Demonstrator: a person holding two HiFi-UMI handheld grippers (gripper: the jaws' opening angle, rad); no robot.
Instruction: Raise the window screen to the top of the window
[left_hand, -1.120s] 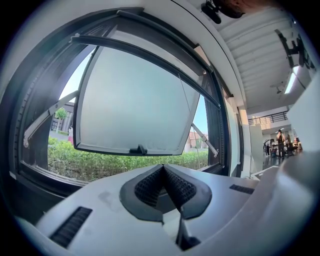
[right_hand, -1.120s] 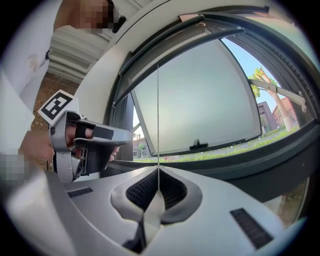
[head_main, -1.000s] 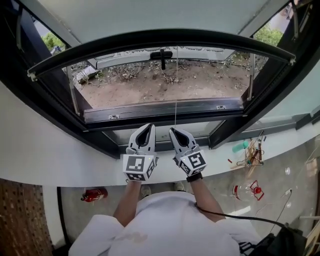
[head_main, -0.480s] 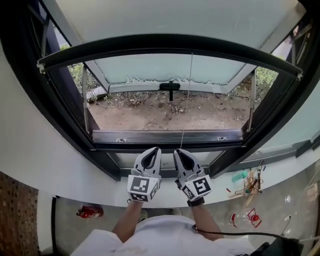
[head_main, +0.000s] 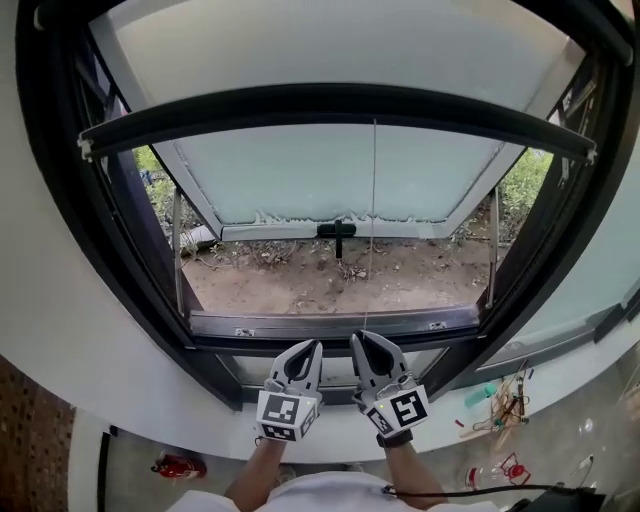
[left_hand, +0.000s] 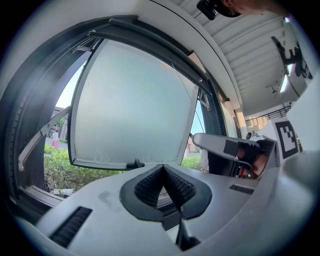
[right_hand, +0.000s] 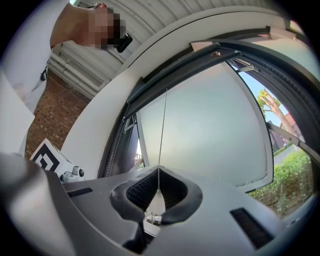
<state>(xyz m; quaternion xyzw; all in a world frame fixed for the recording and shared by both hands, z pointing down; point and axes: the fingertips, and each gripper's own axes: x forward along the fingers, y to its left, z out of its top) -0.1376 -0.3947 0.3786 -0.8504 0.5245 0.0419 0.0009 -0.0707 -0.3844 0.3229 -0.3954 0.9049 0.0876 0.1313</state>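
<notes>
- Pinching cord (head_main: 372, 220): right tongs (head_main: 358, 340) clamped on it; left tongs (head_main: 312, 346) closed, empty.
- Screen bar (head_main: 340, 105) at 12 o'clock, seemingly below frame (head_main: 40, 150) top.
- Guide cord straight up, hold tension, avoid snap-back.

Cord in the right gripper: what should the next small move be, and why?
Probably raise the right gripper a little, cord pinched, so the bar can climb: its jaws are shut on the taut cord hanging from the bar, and the frame runs on above it.
</notes>
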